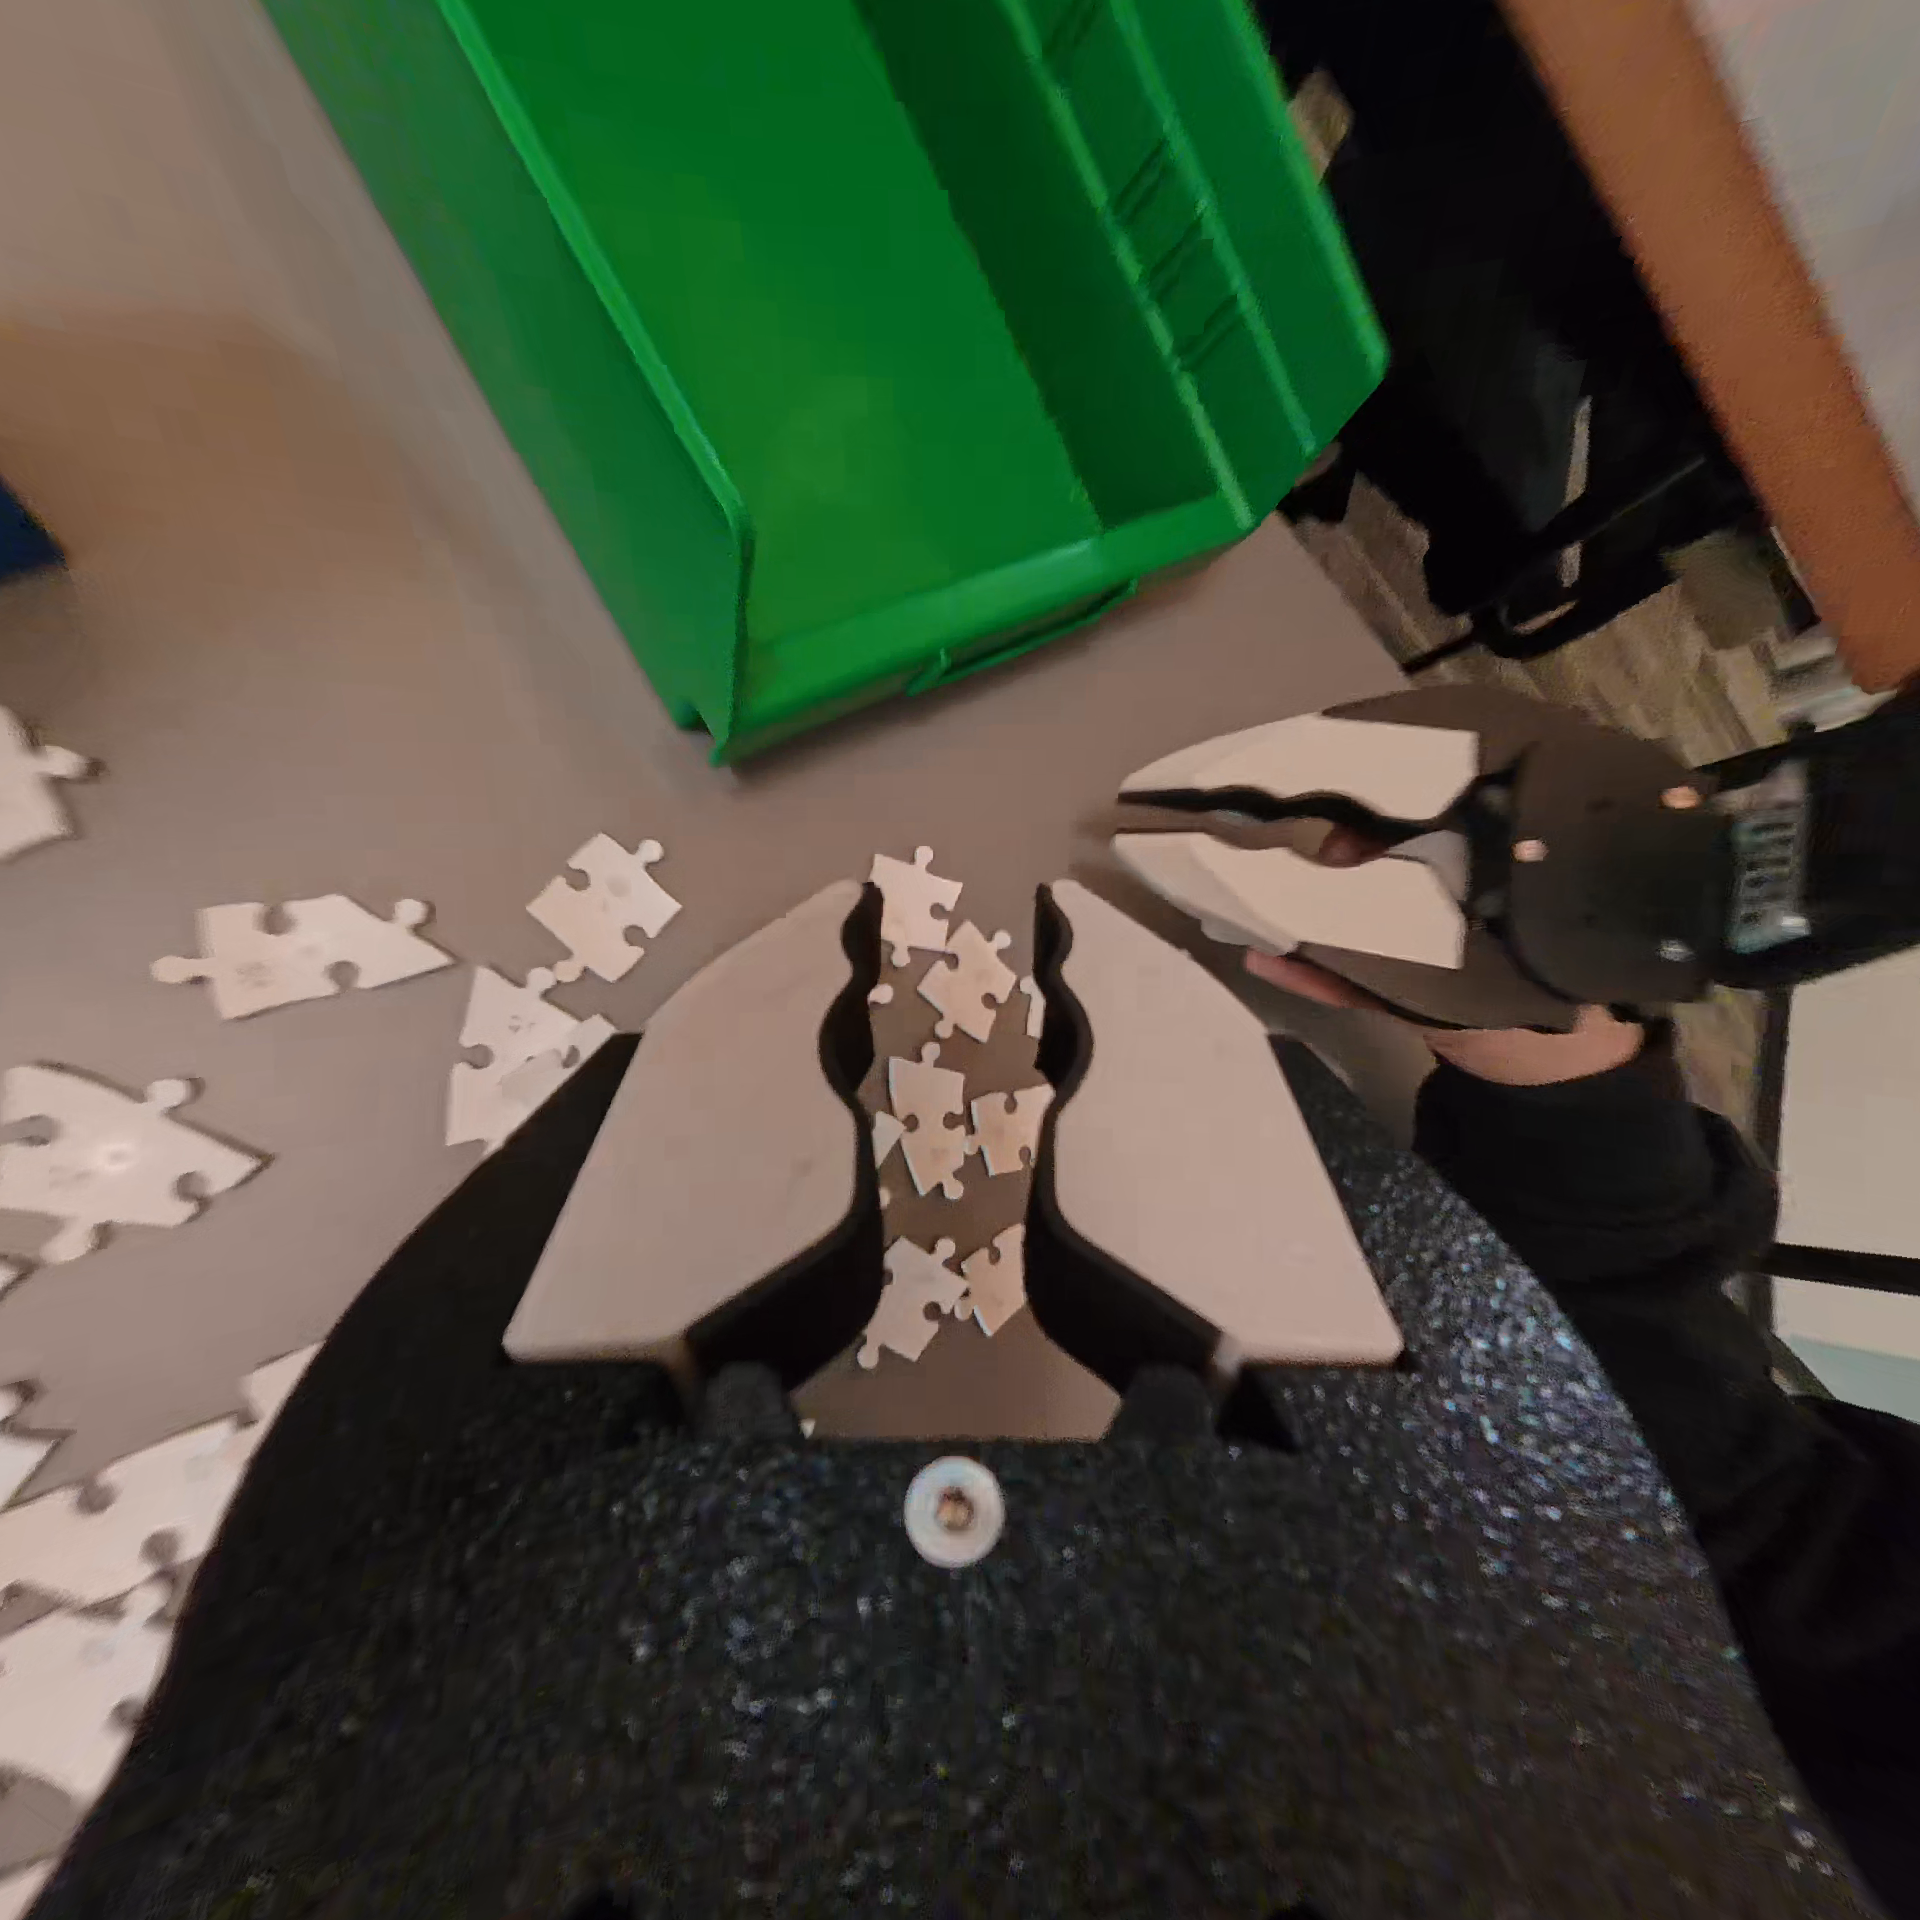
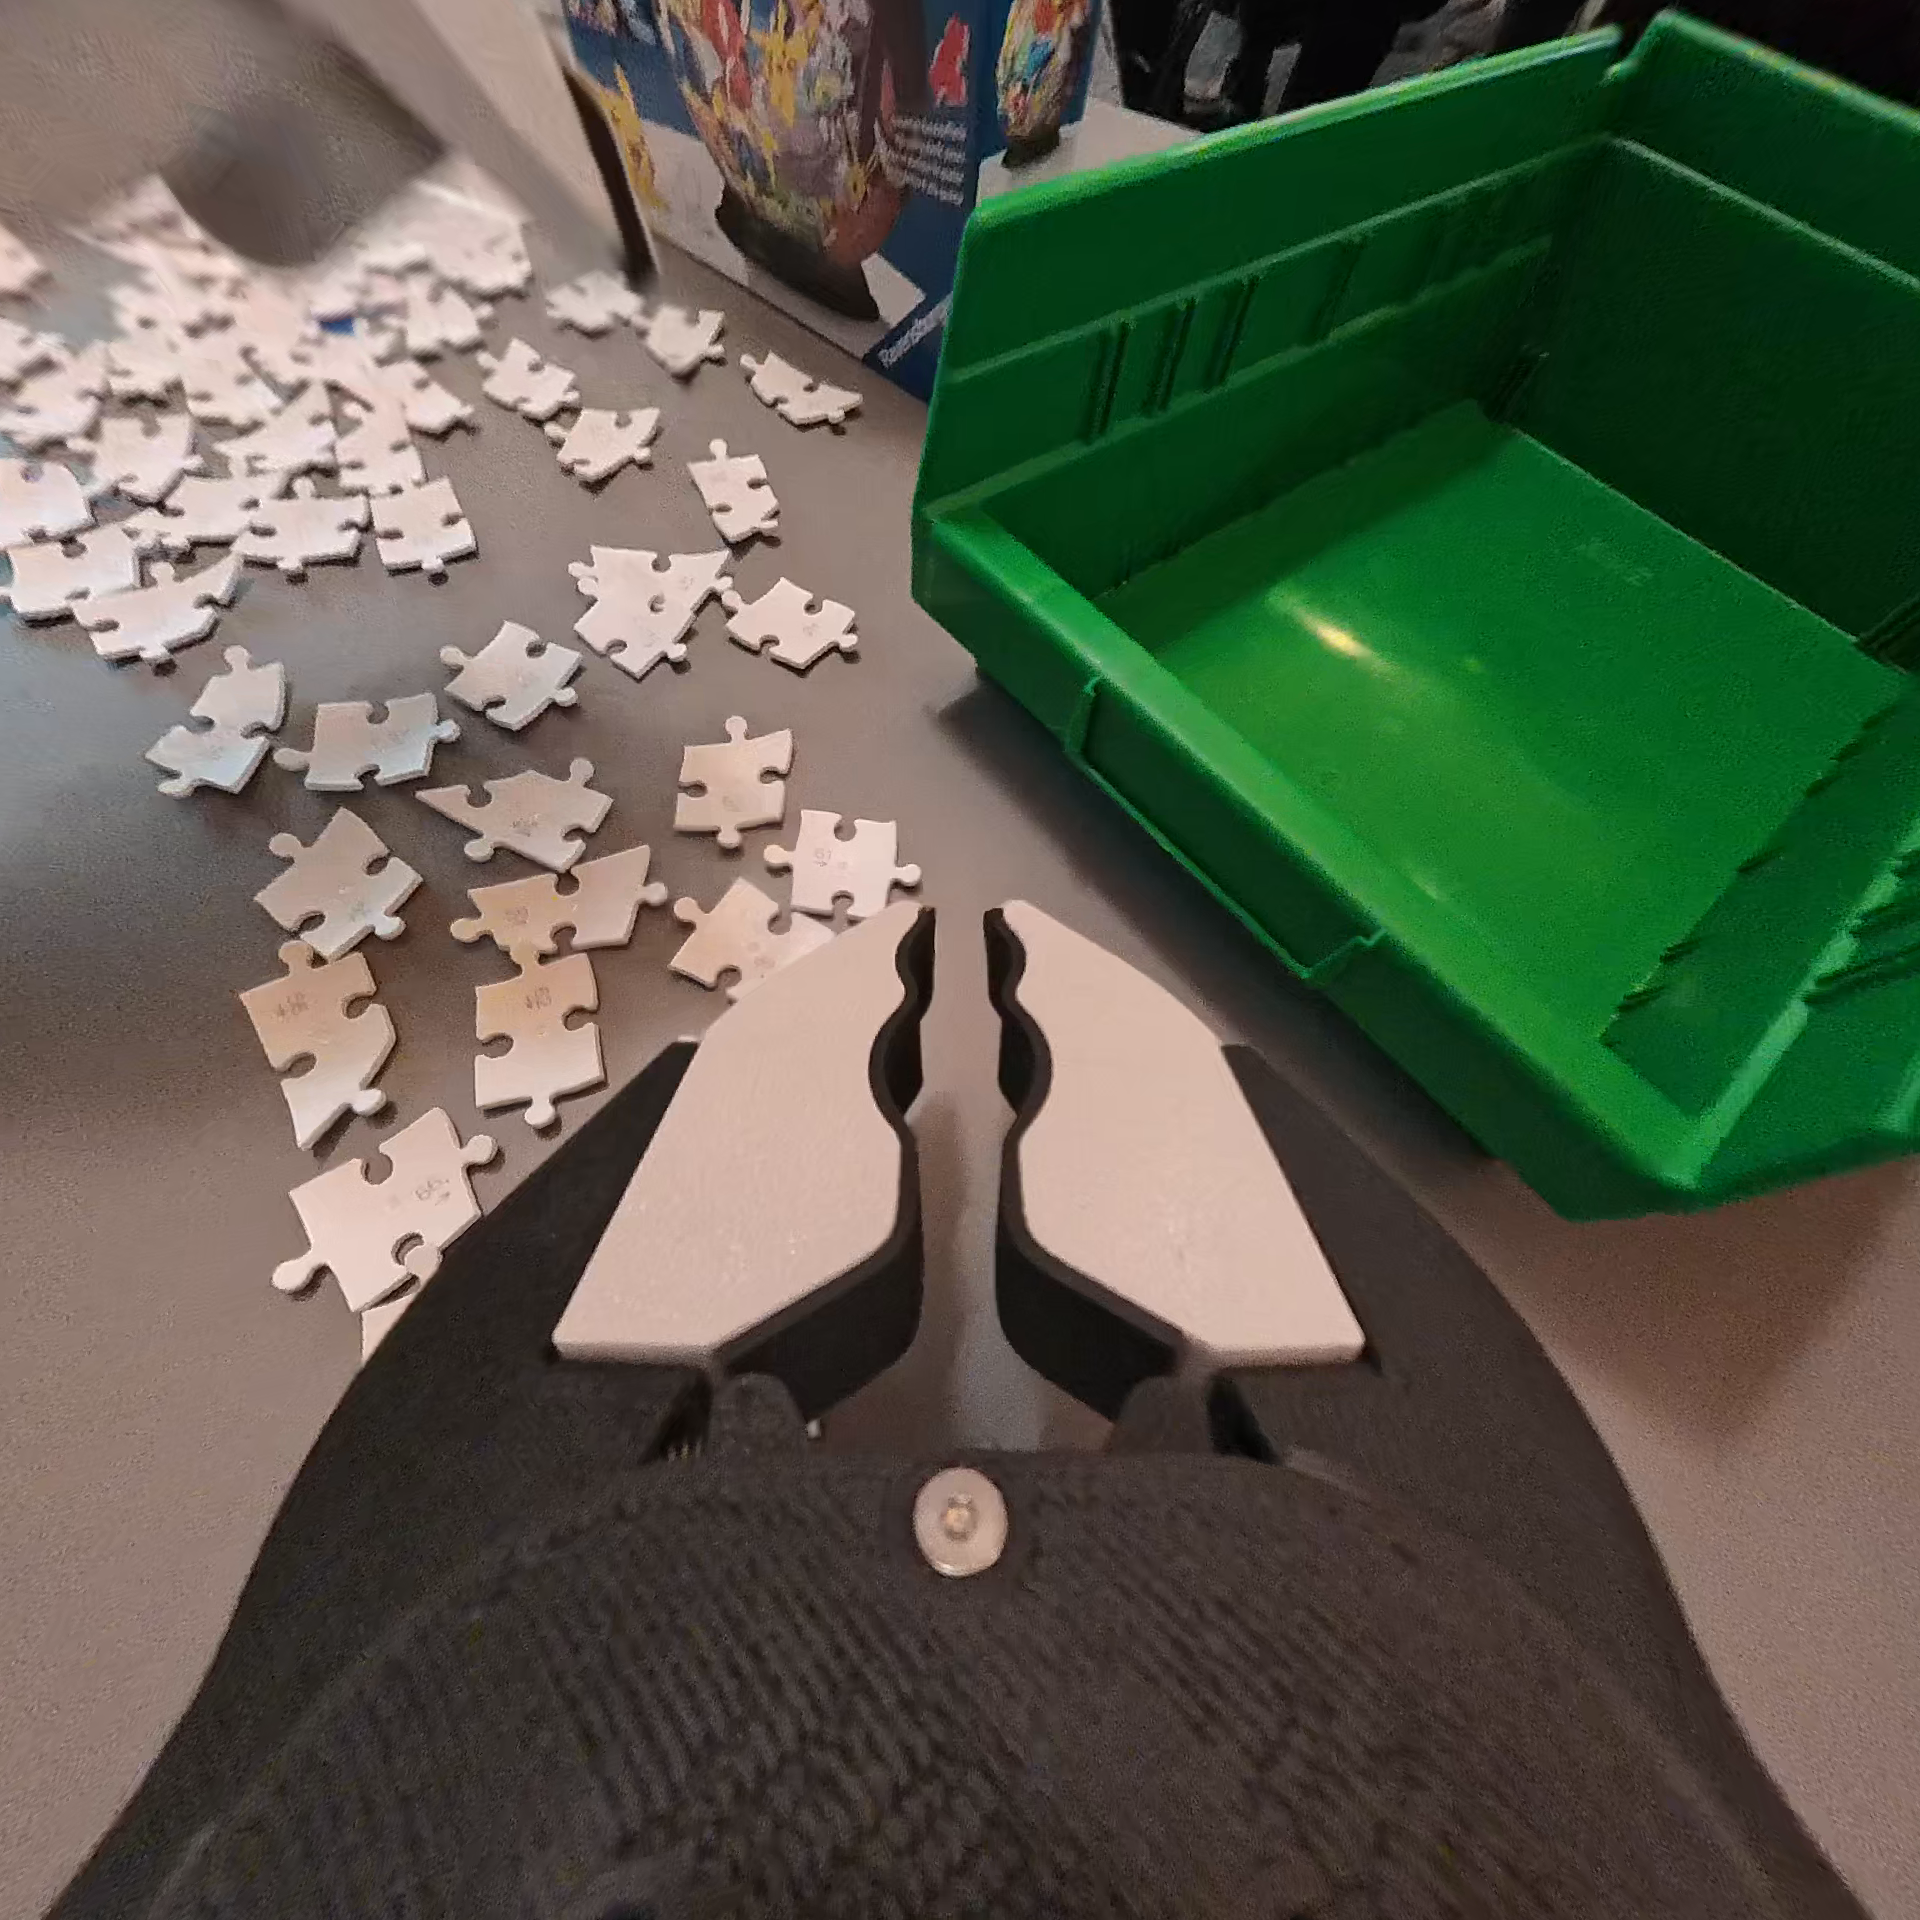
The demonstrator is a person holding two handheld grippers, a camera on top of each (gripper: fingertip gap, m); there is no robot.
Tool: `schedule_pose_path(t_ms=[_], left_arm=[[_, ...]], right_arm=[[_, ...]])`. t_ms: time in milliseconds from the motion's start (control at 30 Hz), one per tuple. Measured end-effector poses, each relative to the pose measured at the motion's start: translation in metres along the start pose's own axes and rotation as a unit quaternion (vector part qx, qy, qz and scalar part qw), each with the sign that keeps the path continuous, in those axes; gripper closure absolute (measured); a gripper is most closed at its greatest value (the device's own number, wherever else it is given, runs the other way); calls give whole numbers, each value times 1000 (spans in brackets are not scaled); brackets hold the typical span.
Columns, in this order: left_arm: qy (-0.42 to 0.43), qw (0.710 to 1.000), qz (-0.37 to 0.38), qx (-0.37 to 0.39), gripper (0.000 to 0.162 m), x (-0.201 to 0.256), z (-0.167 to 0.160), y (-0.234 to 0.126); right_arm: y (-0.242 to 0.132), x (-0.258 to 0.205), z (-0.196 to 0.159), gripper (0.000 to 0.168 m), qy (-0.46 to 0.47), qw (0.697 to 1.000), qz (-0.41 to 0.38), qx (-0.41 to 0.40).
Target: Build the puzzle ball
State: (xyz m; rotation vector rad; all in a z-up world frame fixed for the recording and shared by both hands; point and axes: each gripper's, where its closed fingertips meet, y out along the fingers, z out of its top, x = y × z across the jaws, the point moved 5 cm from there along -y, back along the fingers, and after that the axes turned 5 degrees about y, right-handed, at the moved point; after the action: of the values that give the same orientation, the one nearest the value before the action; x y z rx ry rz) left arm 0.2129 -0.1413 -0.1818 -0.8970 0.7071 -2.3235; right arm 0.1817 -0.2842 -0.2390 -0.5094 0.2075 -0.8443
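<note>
Looking along my left fingers (image 1: 956,914), I see them parted and holding nothing, with a cluster of white pieces (image 1: 940,1091) lying face down on the grey desk (image 1: 312,623) straight below the gap between them. More pieces spread off to the left of my left finger. Beyond the tips stands the green bin (image 1: 831,364), and its floor looks bare as far as I can see. To the right of my tips, my right gripper (image 1: 1132,831) comes in sideways; from here its fingers look nearly closed and I see nothing between them. No ball has been started anywhere I can see, so I judge the build is at its very beginning.

Along my right fingers (image 2: 958,920), a narrow gap shows between them, with nothing gripped and only bare desk beneath. The pieces (image 2: 520,831) lie ahead and to the left of my left finger, the nearest one just beside its tip, and the heap thickens farther off. The bin (image 2: 1455,675) sits ahead to the right, open and empty. A printed puzzle box (image 2: 810,156) stands beyond the pieces.

My left fingers are the nearer pair, already over pieces, so a straight drop should reach one; flat pieces may be hard to pinch.
</note>
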Motion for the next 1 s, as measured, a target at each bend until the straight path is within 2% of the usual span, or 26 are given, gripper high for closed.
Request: schedule_pose_path(t_ms=[33, 167, 267, 400, 533, 700, 767, 833, 1000], left_arm=[[12, 1000, 0, 15, 135, 1, 2, -14], [66, 995, 39, 57, 135, -10, -9, -79], [93, 984, 123, 86, 135, -40, -37, -142], [57, 960, 259, 91, 134, -102, -92, -243], [-9, 918, 389, 83, 132, -166, -143, -363], [-59, 860, 507, 22, 129, -248, -187, -503], [-68, 868, 492, -5, 124, -281, -197, -531], [-51, 886, 458, -57, 121, -313, -204, -541], [130, 887, 368, -246, 102, -385, -222, -520]], right_arm=[[2, -2, 0, 159, -7, 1000, 0, -6], [6, -10, 2, 158, -23, 1000, 3, -17], [5, -16, 11, 158, -33, 999, 7, -5], [1, -27, 30, 158, -42, 998, 9, 34], [3, -48, 50, 158, -41, 996, 25, 81], [11, -94, 75, 156, -33, 988, 77, 133], [16, -116, 78, 155, -46, 985, 97, 133], [20, -137, 77, 152, -60, 984, 110, 123], [24, -179, 77, 151, -74, 979, 153, 116]])
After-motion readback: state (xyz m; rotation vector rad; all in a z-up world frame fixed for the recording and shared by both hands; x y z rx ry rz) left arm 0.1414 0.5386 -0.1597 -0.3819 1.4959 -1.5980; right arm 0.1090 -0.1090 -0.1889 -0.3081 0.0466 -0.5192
